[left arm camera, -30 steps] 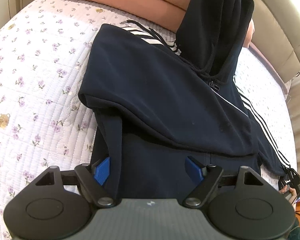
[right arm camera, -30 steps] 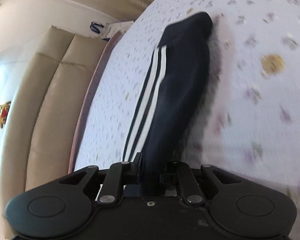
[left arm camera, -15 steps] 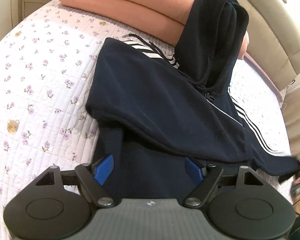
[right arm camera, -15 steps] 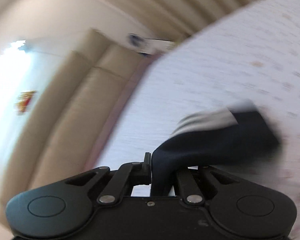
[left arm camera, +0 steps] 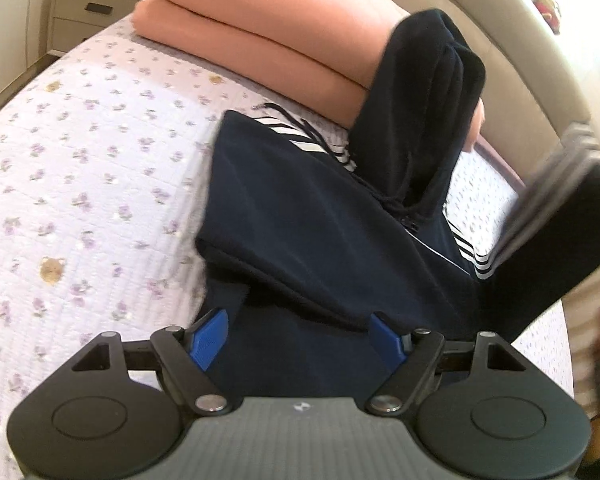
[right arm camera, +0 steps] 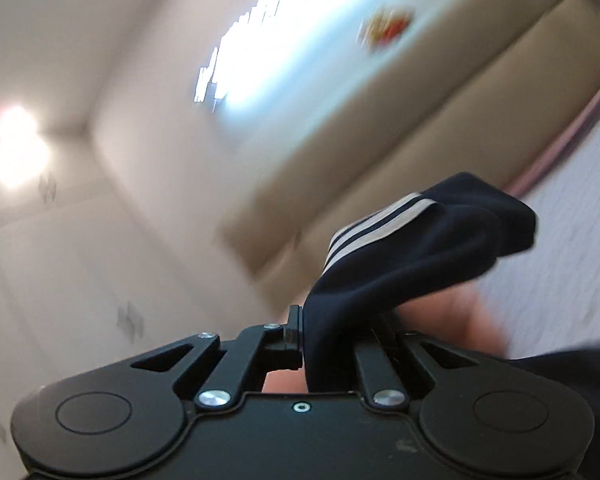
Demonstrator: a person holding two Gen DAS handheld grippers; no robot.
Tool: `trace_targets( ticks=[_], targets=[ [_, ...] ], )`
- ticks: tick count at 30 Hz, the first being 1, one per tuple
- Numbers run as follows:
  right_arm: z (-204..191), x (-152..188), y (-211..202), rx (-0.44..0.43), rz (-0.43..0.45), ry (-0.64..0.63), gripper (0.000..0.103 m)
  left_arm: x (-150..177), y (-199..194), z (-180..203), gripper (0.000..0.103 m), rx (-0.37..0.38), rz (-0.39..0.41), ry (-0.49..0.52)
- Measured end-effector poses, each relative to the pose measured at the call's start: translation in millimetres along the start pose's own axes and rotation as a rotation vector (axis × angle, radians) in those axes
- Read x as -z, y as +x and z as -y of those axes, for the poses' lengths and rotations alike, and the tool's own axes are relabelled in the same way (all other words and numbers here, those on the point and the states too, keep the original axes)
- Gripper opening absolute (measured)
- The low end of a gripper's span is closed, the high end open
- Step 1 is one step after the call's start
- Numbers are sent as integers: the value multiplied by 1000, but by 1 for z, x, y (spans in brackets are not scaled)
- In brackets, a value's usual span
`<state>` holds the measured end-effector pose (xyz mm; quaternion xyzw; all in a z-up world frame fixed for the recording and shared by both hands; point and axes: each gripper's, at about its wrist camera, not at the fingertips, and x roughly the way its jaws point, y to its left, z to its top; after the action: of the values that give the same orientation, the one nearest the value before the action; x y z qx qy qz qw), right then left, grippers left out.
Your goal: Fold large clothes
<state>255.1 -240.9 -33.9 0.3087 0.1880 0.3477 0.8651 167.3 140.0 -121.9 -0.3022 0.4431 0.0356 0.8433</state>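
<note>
A dark navy hoodie point(left arm camera: 300, 216) with white stripes lies on the floral bedspread point(left arm camera: 80, 184), its left side folded over its body and its hood point(left arm camera: 424, 120) leaning on the pink blanket. My left gripper point(left arm camera: 300, 334) is open, with its blue pads point(left arm camera: 208, 338) either side of the hoodie's bottom hem. My right gripper point(right arm camera: 336, 344) is shut on the striped right sleeve point(right arm camera: 412, 248) and holds it lifted in the air. The raised sleeve point(left arm camera: 556, 232) shows blurred at the right of the left wrist view.
A folded pink blanket point(left arm camera: 268, 36) lies across the head of the bed. A beige padded headboard point(left arm camera: 500, 40) stands behind it, and shows blurred in the right wrist view point(right arm camera: 440, 112). A nightstand point(left arm camera: 92, 8) is at the far left.
My right gripper has lifted the sleeve off the bed and swung it up and over toward the hoodie's body. My left gripper has drawn back a little and stays open.
</note>
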Motion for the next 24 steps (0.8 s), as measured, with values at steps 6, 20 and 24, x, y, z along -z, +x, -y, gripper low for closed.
trace_targets(
  ticks=[6,20,24],
  targets=[
    [34,164,70,134,-432,81,7,7,-13,-27,78,-33,3,-9],
    [64,141,102,81,-323,310,8,18,-26,-75,78,-7,25,-106],
    [-7,106,82,30,-103,1,7,17,-28,-73,78,-2,37,-94]
  ],
)
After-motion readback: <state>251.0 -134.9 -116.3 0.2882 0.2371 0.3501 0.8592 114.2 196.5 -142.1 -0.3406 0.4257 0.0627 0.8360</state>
